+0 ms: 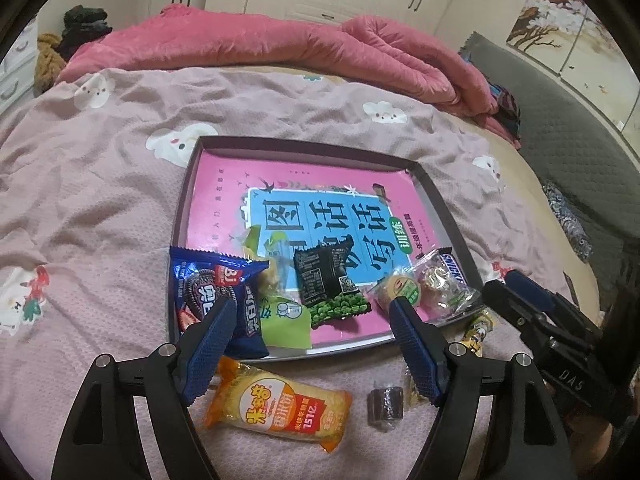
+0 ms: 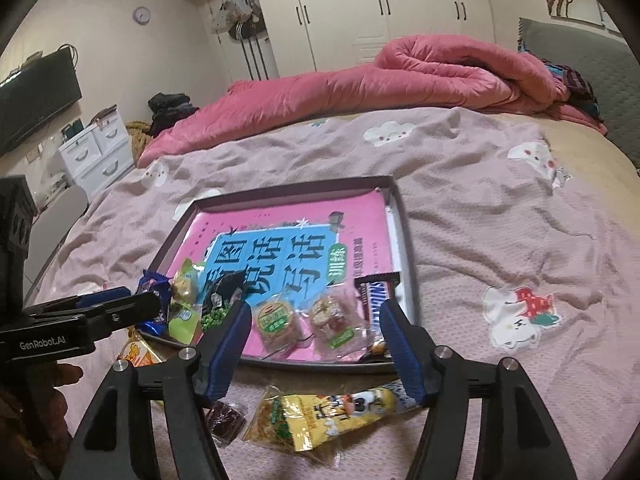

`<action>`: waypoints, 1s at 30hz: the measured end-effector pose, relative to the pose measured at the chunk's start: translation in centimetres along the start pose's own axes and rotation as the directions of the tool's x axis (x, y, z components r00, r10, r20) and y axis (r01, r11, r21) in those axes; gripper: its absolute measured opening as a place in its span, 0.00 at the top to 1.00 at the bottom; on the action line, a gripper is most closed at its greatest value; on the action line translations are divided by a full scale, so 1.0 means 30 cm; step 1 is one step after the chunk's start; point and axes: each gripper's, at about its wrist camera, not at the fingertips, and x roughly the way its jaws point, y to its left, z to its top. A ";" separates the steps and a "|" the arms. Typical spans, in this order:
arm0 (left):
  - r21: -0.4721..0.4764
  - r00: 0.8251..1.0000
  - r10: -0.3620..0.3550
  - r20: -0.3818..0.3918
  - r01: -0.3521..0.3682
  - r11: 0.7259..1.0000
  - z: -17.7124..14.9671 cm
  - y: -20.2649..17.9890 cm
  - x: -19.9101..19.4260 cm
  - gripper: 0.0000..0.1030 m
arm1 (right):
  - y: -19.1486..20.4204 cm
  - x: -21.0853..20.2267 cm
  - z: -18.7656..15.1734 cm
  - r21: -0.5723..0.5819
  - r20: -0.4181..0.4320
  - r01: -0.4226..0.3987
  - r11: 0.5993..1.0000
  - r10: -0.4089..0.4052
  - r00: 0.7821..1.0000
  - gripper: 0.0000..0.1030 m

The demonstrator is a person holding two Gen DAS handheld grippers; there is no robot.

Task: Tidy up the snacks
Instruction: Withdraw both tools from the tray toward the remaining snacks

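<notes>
Both tools stand with jaws apart and nothing between the pads. Your left tool (image 1: 310,320) hovers over the near edge of the tray (image 1: 448,208), at the left end of the snack row. Your right tool (image 2: 314,332) hovers over the same near edge, further right.

**Status: placed in the tray**
- The tray lies on the bed (image 2: 500,216), with a pink book (image 1: 224,200) covering its floor.
- Along the near side of the tray, from left to right in the left wrist view: the blue cookie pack (image 1: 216,284), the green pack (image 1: 284,316), the black pea pack (image 1: 328,280), two clear-wrapped pastries (image 1: 424,280) and the Snickers bar (image 1: 454,268).
- The blue cookie pack overhangs the tray's near left rim rather than lying fully inside.

**Status: remaining on the bed**
- The orange rice-cracker pack (image 1: 280,412), just in front of the tray.
- The small dark wrapped sweet (image 1: 386,404), beside it.
- The yellow pack (image 2: 332,416), near the tray's near right corner.

**Assessment**
You are judged to be past the halfway point: more snacks are in the tray than remain outside it. Three items are visibly left to move. Whether further items lie below the tools cannot be told.
</notes>
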 end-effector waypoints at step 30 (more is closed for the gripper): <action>0.047 0.999 -0.043 0.026 0.042 0.998 -0.020 -0.045 -0.088 0.21 | -0.008 -0.128 -0.013 0.035 0.053 0.002 0.999 -0.004 0.999 0.29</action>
